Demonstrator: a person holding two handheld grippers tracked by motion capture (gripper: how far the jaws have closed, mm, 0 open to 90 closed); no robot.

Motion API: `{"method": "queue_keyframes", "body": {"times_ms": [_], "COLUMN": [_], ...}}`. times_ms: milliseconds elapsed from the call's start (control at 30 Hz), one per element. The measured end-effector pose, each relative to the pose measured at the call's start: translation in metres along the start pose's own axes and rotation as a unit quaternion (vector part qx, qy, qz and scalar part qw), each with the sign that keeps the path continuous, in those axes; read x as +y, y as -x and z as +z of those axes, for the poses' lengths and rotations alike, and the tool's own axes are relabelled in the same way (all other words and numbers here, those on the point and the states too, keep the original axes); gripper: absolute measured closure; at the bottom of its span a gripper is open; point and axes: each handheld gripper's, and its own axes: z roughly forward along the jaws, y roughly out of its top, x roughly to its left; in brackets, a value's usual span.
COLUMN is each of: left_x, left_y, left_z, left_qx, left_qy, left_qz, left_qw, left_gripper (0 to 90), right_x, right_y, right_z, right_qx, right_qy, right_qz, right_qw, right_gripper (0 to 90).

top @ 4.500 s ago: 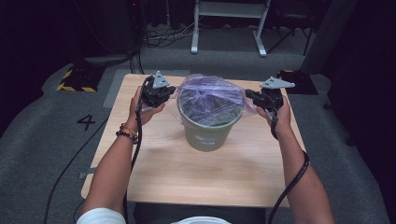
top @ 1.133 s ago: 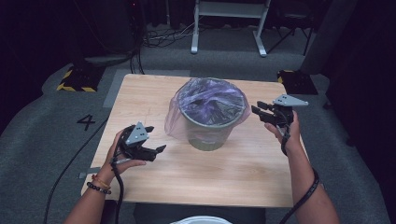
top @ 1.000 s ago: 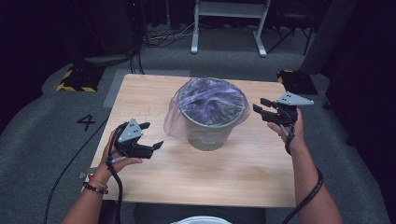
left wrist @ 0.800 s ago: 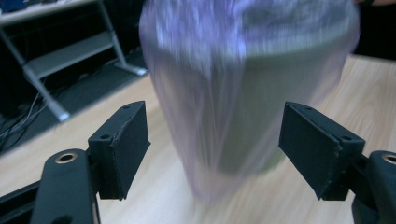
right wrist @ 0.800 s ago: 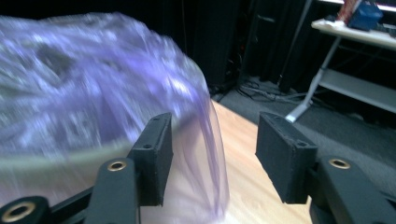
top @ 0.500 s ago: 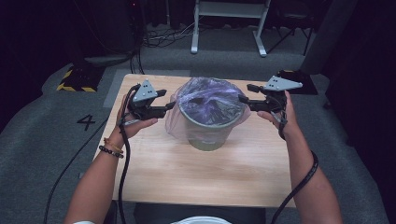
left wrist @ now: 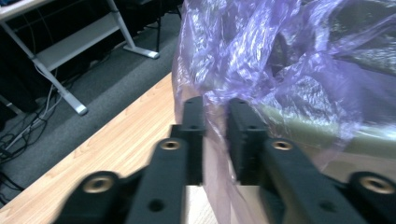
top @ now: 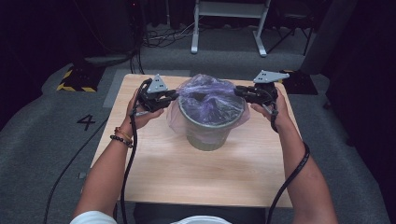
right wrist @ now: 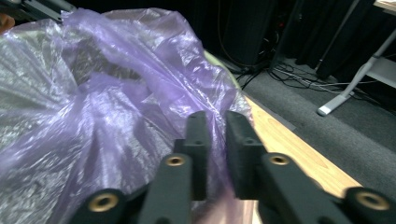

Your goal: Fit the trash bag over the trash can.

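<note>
Purple translucent plastic bag (top: 208,95) lines a grey-green round bin (top: 208,133) that stands on the light wooden bench (top: 187,172), a little behind its middle. The film billows up over the bin's rim and drapes down its outside, loosest on the bin's left side.

The left claw (top: 173,96) sits at the left side of the bin's rim, held in the person's left hand (top: 140,112), which wears dark bead bracelets (top: 119,136) at the wrist. In the left gripper view its two black jaws have just been closing and now stand nearly together, with a fold of the purple film caught between the pads (left wrist: 194,123), so the left claw (left wrist: 215,116) is pinching the bag's edge.

The right claw (top: 239,92) mirrors it at the right side of the rim, held in the right hand (top: 275,109). In the right gripper view its jaws have also just been closing, and a pleat of the film runs down between the pads (right wrist: 198,133); the right claw (right wrist: 215,128) pinches the bag there, beside the bench edge.

Black cables (top: 128,163) trail from both grippers back along the forearms. Grey carpeted floor (top: 42,158) surrounds the bench, marked with a black numeral four (top: 87,122), and a white metal frame (top: 229,18) stands behind.
</note>
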Motion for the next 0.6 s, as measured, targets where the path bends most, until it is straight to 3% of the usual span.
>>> {"method": "queue_keyframes", "body": {"times_ms": [100, 267, 433, 600], "left_x": [0.002, 0.003, 0.000, -0.004], "left_y": [-0.008, -0.017, -0.021, -0.022], "left_z": [0.007, 0.019, 0.041, 0.055], "left_qx": [0.002, -0.003, 0.008, 0.003], "left_qy": [0.004, 0.002, -0.030, -0.038], "left_qz": [-0.013, -0.030, -0.042, -0.056], "left_qw": [0.9999, 0.9995, 0.9986, 0.9977], "left_gripper": [89.9, 90.0, 90.0, 90.0], "right_x": [0.002, 0.004, -0.003, -0.012], "right_y": [0.006, 0.014, 0.025, 0.031], "right_z": [0.001, 0.006, 0.014, 0.019], "right_qx": [-0.009, -0.021, -0.033, -0.042], "right_qy": [0.001, 0.008, 0.000, -0.007], "right_qz": [0.014, 0.042, 0.092, 0.111], "right_qw": [0.9999, 0.9989, 0.9952, 0.9930], "right_gripper": [89.6, 90.0, 90.0, 90.0]}}
